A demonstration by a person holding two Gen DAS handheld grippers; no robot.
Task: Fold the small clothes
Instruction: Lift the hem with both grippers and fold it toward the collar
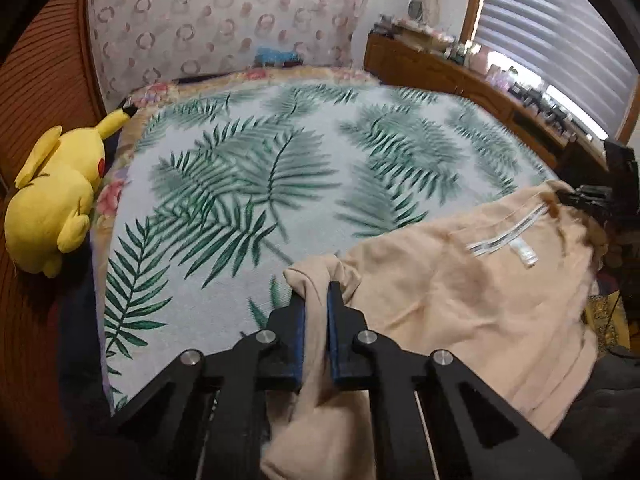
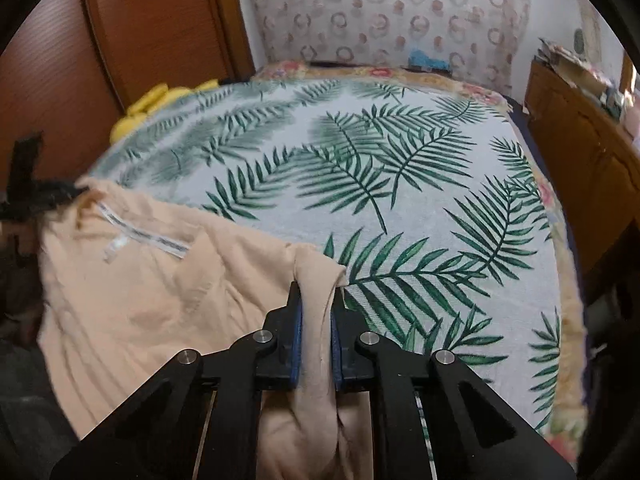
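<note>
The peach garment (image 1: 460,280) lay on the near edge of the palm-leaf bedspread (image 1: 280,152), partly hanging off that edge toward the camera. The left gripper (image 1: 317,300) was clenched on a bunched corner of the garment — the cloth ran between its blue pads (image 1: 299,336) and fell down below them. The right gripper (image 2: 318,300) was clenched in the same way on another bunched corner of the same garment (image 2: 132,292). In the left wrist view, a white neck label (image 1: 524,254) with a striped band showed on the garment, on the side far from the left gripper. A yellow plush toy (image 1: 56,196) lay just beside the left border of the bedspread, against a brown wooden panel (image 1: 36,80). Beyond the far end of the bedspread stood a patterned headboard (image 1: 224,20) — and to the right of the bedspread a wooden dresser (image 1: 460,76) carried many small things, too blurred to name.
</note>
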